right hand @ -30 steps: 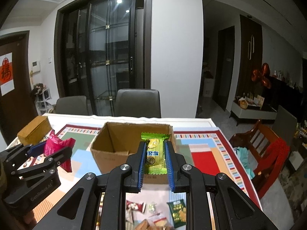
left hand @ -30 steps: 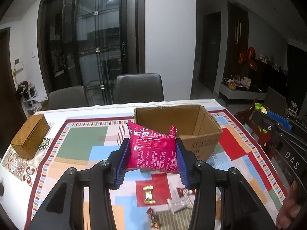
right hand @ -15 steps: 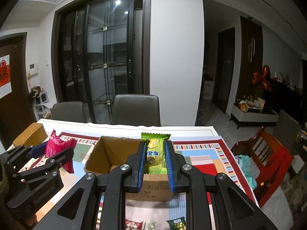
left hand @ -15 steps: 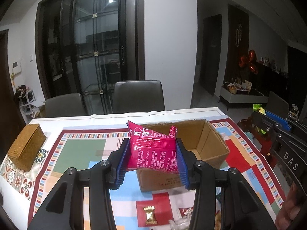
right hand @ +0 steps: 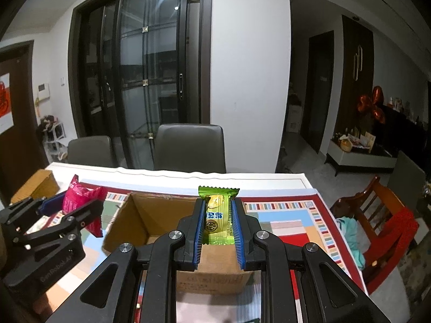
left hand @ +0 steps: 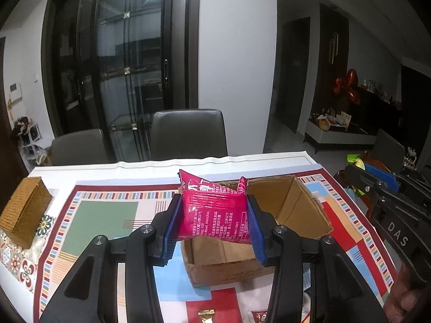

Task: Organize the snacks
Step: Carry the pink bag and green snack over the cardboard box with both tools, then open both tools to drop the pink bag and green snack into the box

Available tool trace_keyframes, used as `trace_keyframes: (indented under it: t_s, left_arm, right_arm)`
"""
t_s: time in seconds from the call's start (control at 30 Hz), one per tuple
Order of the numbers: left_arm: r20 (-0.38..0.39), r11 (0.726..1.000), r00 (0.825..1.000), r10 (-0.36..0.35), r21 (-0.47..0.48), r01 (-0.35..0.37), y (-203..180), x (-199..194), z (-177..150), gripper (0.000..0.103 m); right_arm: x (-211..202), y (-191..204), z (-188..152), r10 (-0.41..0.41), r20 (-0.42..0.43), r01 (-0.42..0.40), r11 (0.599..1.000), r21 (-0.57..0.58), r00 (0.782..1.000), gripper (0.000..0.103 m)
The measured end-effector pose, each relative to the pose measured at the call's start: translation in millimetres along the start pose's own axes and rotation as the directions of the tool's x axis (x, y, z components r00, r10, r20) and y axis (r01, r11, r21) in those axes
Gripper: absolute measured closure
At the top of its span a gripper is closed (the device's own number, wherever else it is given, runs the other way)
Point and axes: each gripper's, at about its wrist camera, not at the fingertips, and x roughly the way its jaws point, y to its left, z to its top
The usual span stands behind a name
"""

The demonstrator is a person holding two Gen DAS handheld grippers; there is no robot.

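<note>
the left gripper (left hand: 214, 216) is clamped on a pink packet (left hand: 214, 212), jaws partly apart to fit its width, held above the near left corner of the open box (left hand: 293, 207). the right gripper (right hand: 217, 222) is squeezed tight on a green packet (right hand: 217, 216), upright between the blue pads (right hand: 198, 226), above the box's near wall. the box sits on the patterned tablecloth (left hand: 105, 215). a wicker box (left hand: 23, 211) sits at the table's left edge. two chairs (right hand: 190, 146) stand behind.
</note>
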Motion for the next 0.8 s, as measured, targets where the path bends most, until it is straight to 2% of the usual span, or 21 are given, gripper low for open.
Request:
trace_keyframes:
  t_s: [0.63, 0.73, 0.8]
  left_arm:
    - [-0.110, 0.999, 0.993, -0.047, 0.003, 0.048, -3.6, 49.8, -4.6, 0.057]
    - [-0.126, 0.999, 0.991, -0.051, -0.004, 0.051, -3.0, 52.0, -7.0, 0.055]
    - [-0.133, 0.999, 0.990, -0.044, 0.001, 0.044, -3.0, 52.1, -8.1, 0.048]
  right_arm:
    - [59.8, -5.7, -4.3, 0.043, -0.142, -0.042, 0.999, 0.012, 0.989, 0.082]
    - [63.9, -4.8, -4.7, 0.046, -0.154, -0.045, 0.999, 0.008, 0.987, 0.082]
    - [64.0, -3.7, -5.2, 0.045, -0.154, -0.045, 0.999, 0.005, 0.987, 0.081]
